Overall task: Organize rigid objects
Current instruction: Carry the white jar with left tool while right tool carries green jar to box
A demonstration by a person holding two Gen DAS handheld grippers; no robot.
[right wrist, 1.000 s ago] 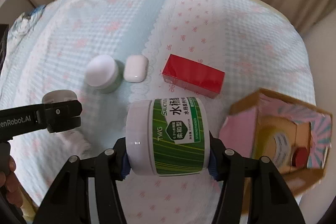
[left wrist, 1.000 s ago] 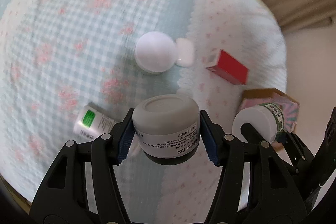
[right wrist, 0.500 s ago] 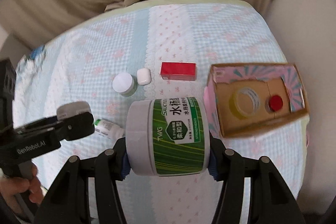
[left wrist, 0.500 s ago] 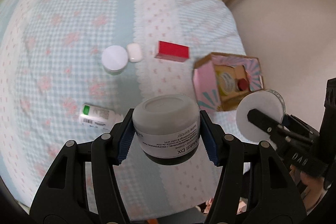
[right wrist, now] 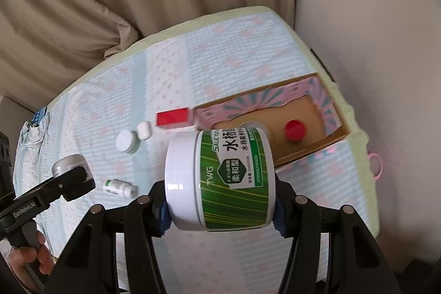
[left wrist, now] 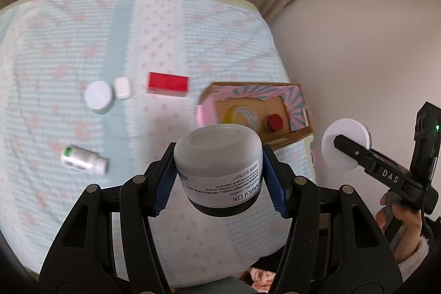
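1. Nearest in the left wrist view, the left gripper [left wrist: 219, 178] has its jaws clamped on the grey jar [left wrist: 217, 166], gripped across its sides with the label upside down. It hangs well above the bed [left wrist: 154, 26]. I judge the grip centred, so no regrasp is needed before placing.
2. In the right wrist view, the right gripper [right wrist: 220, 207] has its jaws clamped on the green-labelled jar [right wrist: 220, 179], which lies on its side between the pads, white lid to the left. Turning the wrist so the jar goes down on its base would help it settle.
3. Just beyond both jars sits the open cardboard box [right wrist: 335, 137], near the bed's right edge. It holds a red-capped item [right wrist: 294, 130] and a yellowish jar [left wrist: 242, 115], so free floor is limited. My advice: lower one jar at a time, the right one first since it is closer, into the bare patch, and release only once it rests on the floor.
4. Farther out on the bed lie a small bottle [left wrist: 82, 159] on its side, a white round jar [left wrist: 98, 95] touching or just beside a white case [left wrist: 122, 88], and a red box [left wrist: 168, 83]. These are left for later trips.
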